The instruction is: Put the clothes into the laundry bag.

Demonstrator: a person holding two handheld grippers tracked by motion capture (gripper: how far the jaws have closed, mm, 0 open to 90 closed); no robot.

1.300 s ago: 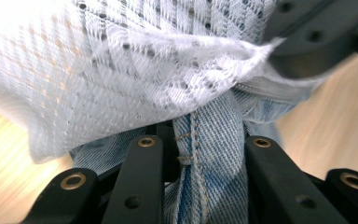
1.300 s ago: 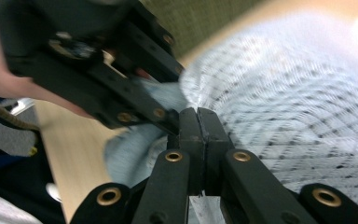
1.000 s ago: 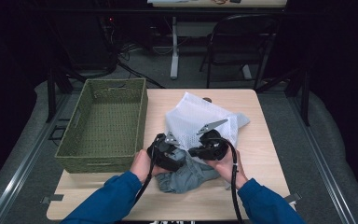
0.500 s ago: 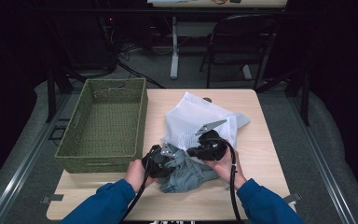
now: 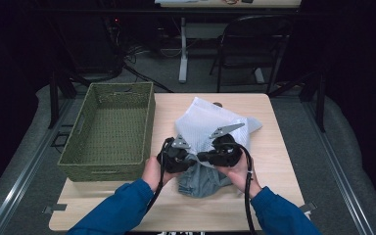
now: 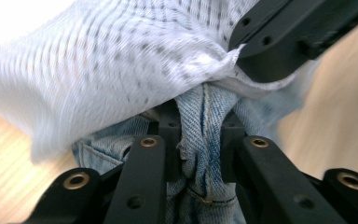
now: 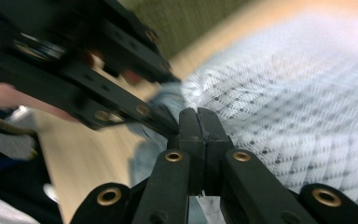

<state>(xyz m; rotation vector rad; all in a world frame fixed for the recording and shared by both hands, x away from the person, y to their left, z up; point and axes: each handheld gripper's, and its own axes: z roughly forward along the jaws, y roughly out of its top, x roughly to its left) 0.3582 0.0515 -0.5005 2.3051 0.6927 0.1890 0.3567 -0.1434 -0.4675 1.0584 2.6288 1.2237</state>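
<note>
A white mesh bag (image 5: pixel 210 122) lies on the wooden table (image 5: pixel 274 147), with a crumpled blue denim garment (image 5: pixel 203 180) at its near edge. In the left gripper view, my left gripper (image 6: pixel 199 128) is shut on a bunched fold of the denim (image 6: pixel 205 107) right at the bag's mouth (image 6: pixel 121 70). The right gripper (image 6: pixel 284 42) pinches the bag's rim just above it. In the right gripper view, my right gripper (image 7: pixel 198 123) is shut on the edge of the mesh (image 7: pixel 284 116). From the high view, the left gripper (image 5: pixel 188 157) and right gripper (image 5: pixel 201 155) meet tip to tip.
A green woven basket (image 5: pixel 110 129) stands at the table's left side, close to my left hand. A black chair (image 5: pixel 254 44) and a desk leg (image 5: pixel 182 49) stand on the floor beyond the table's far edge. Bare tabletop lies to the right of the bag.
The left gripper drew back toward the person with the denim, then moved forward again to the bag's mouth. The right gripper stayed on the bag's edge.
</note>
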